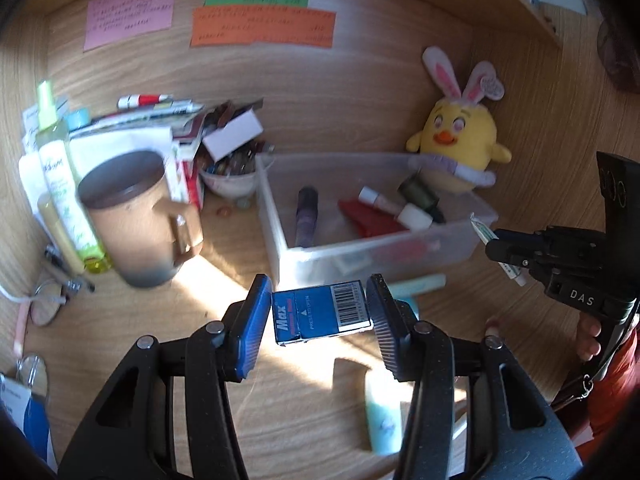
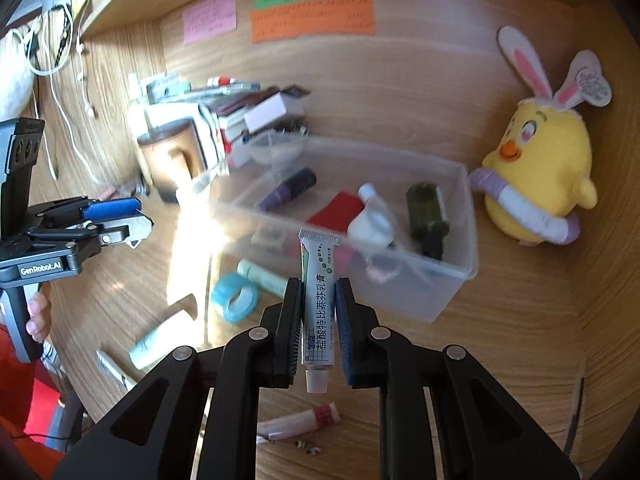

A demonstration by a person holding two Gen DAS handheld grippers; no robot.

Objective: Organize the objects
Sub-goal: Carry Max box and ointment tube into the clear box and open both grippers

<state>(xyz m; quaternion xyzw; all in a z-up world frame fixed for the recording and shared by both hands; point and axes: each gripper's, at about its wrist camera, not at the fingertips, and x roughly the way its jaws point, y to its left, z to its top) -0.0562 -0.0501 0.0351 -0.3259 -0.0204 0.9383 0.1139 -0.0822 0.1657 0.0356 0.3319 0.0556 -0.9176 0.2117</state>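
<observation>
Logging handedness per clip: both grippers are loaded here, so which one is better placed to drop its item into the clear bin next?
Probably the right. The right gripper holds the ointment tube with its tip already at the clear bin front wall. The left gripper, clamping the blue box, sits further short of it.

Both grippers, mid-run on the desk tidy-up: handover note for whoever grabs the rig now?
Left gripper: shut on the blue Max box, held above the desk just short of the clear bin.
Right gripper: shut on the white ointment tube, cap toward the camera, near the bin's front wall.
Done: bin already holds a purple tube, a red item, a dark green bottle and small white bottles.
Left: drop both held items in; then the turquoise tape ring, mint tubes and red-capped tube on the desk.
</observation>
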